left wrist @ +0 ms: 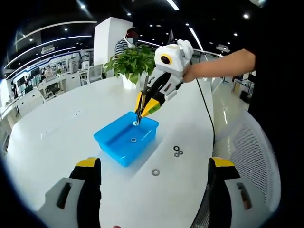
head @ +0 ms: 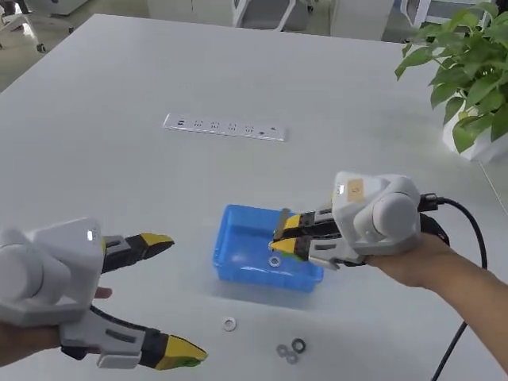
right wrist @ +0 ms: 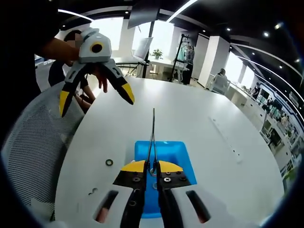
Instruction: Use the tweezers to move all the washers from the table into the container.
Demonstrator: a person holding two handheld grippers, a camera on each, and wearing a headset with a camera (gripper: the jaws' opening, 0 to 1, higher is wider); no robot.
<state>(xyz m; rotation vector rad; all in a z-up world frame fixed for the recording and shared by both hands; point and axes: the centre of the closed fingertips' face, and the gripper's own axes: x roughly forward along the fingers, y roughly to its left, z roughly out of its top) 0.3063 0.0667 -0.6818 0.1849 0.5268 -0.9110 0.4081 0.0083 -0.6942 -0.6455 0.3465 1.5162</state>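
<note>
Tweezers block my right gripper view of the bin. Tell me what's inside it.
Observer: One washer lies on the bin floor.
Operator: Report where the tweezer tips are.
Observer: In the left gripper view the tweezers end over the bin's opening, near one corner. A small ring seems to sit at the tips.
Operator: Count what's left outside.
Observer: A lone washer and a cluster of about three, one dark, lie on the table beside the bin.
</note>
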